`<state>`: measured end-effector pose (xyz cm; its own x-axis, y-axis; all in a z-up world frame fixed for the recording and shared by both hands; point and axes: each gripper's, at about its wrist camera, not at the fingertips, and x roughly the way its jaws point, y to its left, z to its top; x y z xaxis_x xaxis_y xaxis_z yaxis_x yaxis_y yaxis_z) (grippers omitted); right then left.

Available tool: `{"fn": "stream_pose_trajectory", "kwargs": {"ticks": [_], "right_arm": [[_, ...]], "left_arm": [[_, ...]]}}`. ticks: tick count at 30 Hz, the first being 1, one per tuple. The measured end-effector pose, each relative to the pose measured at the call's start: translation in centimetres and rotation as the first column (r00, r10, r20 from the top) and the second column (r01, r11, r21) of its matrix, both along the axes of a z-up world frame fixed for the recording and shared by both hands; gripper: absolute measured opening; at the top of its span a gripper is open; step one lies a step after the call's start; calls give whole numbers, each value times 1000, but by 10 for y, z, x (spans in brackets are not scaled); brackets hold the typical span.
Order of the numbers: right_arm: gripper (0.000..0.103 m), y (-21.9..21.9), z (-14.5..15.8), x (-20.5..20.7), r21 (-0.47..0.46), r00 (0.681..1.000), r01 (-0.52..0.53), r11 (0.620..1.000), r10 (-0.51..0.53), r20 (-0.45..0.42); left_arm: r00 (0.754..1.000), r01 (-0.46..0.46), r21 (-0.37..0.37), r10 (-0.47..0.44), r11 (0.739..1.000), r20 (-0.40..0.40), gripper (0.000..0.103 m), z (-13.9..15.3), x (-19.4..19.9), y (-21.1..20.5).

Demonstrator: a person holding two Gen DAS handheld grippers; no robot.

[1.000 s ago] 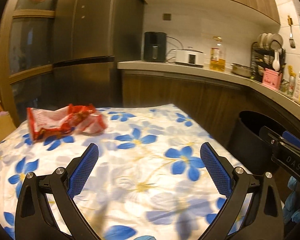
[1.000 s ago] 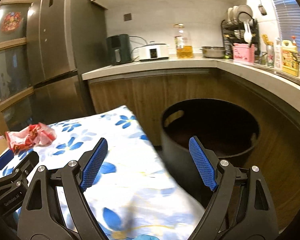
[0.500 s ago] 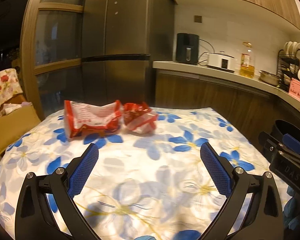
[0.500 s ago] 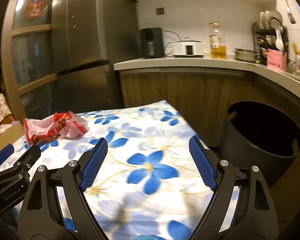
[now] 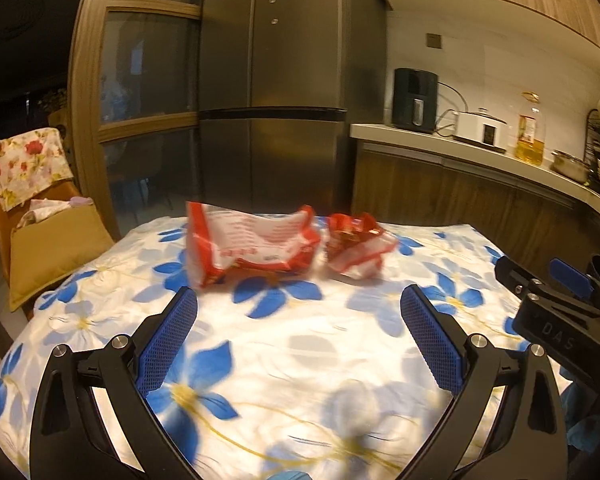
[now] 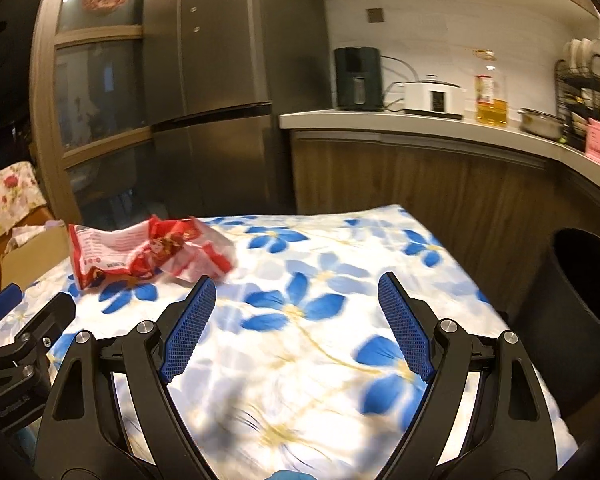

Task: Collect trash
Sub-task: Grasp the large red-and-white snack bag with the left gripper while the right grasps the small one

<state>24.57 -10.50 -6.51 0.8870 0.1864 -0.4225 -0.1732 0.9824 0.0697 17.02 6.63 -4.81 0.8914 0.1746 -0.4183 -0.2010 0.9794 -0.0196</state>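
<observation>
Jaws of both black blue-padded grippers, left gripper (image 5: 298, 332) and right gripper (image 6: 296, 322), spread wide, empty | crumpled red-and-white snack wrappers (image 5: 256, 246) lie ahead on blue-flowered white tablecloth (image 5: 300, 360) | round black bin (image 6: 580, 304) beside table, right

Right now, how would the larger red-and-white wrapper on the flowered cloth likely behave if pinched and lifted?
The larger wrapper is creased and sagging, so it would probably flop and fold rather than hold shape. It looks flat and empty, likely very light. Its glossy film may slip between the pads.
</observation>
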Motion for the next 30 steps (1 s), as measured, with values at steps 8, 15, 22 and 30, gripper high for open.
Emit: {"fn": "stream_pose_trajectory", "kwargs": {"ticks": [8,15,22,30], "right_arm": [[82,57,-4,41,-31,996,-94,995,93,-9],[72,83,-16,76,-55,994,-104,993,102,-44],[34,95,-31,93,-71,986,-136,988,128,-107],[4,89,-34,92,-37,982,-159,987,154,-110]], "left_arm": [[998,-69,-11,69,998,10,97,6,16,46],[997,-75,-36,76,997,24,97,8,40,76],[997,-71,-56,71,996,8,97,4,65,93],[997,-54,-120,48,991,-52,97,-11,89,110]]}}
